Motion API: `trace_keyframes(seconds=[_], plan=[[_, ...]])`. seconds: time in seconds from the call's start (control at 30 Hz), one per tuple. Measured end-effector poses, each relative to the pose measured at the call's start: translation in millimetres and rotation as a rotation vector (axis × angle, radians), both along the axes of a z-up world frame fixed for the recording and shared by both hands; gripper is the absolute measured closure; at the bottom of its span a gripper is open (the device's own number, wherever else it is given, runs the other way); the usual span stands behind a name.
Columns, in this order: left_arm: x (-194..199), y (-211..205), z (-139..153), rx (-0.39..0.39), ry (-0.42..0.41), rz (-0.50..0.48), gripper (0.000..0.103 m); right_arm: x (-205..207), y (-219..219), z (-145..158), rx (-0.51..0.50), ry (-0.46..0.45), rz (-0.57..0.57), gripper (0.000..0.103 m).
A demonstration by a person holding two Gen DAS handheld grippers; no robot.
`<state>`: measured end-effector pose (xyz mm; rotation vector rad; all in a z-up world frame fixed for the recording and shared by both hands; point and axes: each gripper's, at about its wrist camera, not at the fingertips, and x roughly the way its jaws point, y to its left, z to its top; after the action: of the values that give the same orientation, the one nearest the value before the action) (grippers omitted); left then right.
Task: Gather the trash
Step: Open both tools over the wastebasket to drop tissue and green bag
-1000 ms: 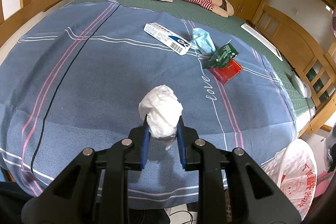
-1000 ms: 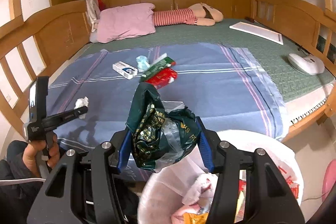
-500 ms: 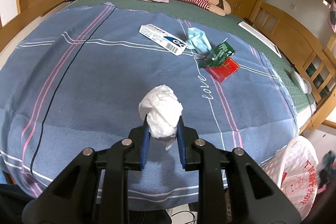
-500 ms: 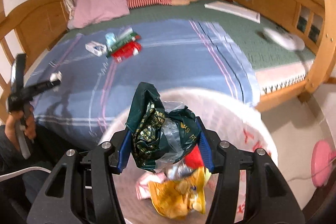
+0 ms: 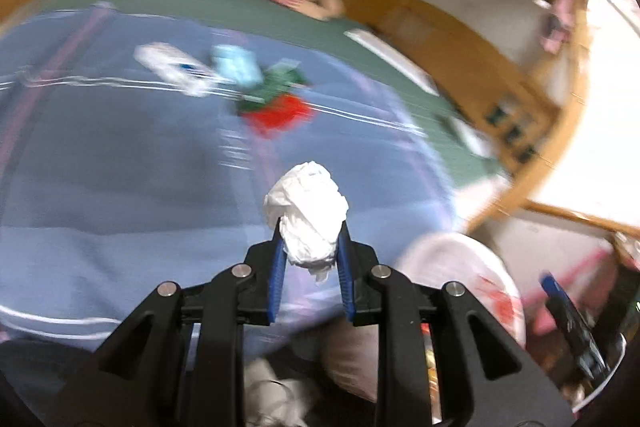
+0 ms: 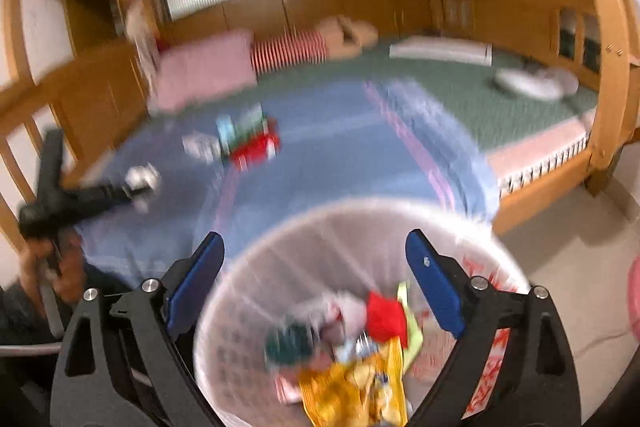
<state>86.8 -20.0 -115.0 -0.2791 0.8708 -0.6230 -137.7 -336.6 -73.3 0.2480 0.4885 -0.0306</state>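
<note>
Left gripper (image 5: 308, 251): your fingers pinch the crumpled white tissue wad (image 5: 306, 217) | white plastic-lined trash basket (image 5: 472, 267) lies down-right of it, near | right gripper (image 6: 316, 283): fingers spreading, nothing between, above that basket | swing left hand right.

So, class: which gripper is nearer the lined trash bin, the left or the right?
Right. The right gripper hangs directly over the trash bin, jaws opening and empty; the left gripper, holding the crumpled tissue, is beside it.
</note>
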Motion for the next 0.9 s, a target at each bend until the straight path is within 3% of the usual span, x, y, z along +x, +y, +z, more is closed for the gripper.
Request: trace_keyframes(seconds=[0.1,0.2,0.23,0.27,0.3,0.4,0.53,0.57,0.63,0.8,0.9], plan=[[-9.7,-33.3,2.0,-0.071,0.04,-0.166,0.079,-11.6,-6.1,14.2,-0.007,-0.097,-0.029,0.004],[-26.4,-78.1,-3.0,-0.071,0.07,-0.347,0.076,-20.5,-11.9,22.2,-0.009,-0.152,-0.043,0.003],[-33.8,-92.9,-6.8,-0.058,0.078,-0.402,0.059,-21.0,-14.8,24.0,0.002,-0.161,-0.042,0.003],[-38.9,-102.7,-9.8,-0.046,0.085,-0.438,0.021,-19.4,-17.5,25.5,0.01,-0.165,-0.045,0.003],[-43.1,-111.5,-14.2,-0.025,0.09,-0.462,0.006,-18.5,-19.7,26.4,0.017,-0.168,-0.05,0.003],[-41.6,-115.0,-21.2,0.023,0.071,-0.44,0.003,-11.7,-28.0,24.8,0.05,-0.146,-0.059,0.003],[0.6,-69.5,-17.9,0.018,0.06,-0.222,0.003,18.3,-30.9,17.1,0.09,-0.074,-0.066,0.003],[12.2,-58.5,-17.0,0.043,0.047,-0.143,0.003,32.7,-28.5,15.3,0.101,-0.046,-0.063,0.003],[44.7,-21.8,-18.1,0.154,0.02,0.106,0.003,60.8,-19.9,13.5,0.103,-0.004,-0.042,0.003],[107.1,50.6,-32.4,0.296,0.055,0.466,0.003,160.1,19.8,6.4,0.097,0.106,0.068,0.003],[127.2,91.2,-38.5,0.285,0.1,0.601,0.003,224.5,48.8,-1.5,0.106,0.143,0.132,0.003]])
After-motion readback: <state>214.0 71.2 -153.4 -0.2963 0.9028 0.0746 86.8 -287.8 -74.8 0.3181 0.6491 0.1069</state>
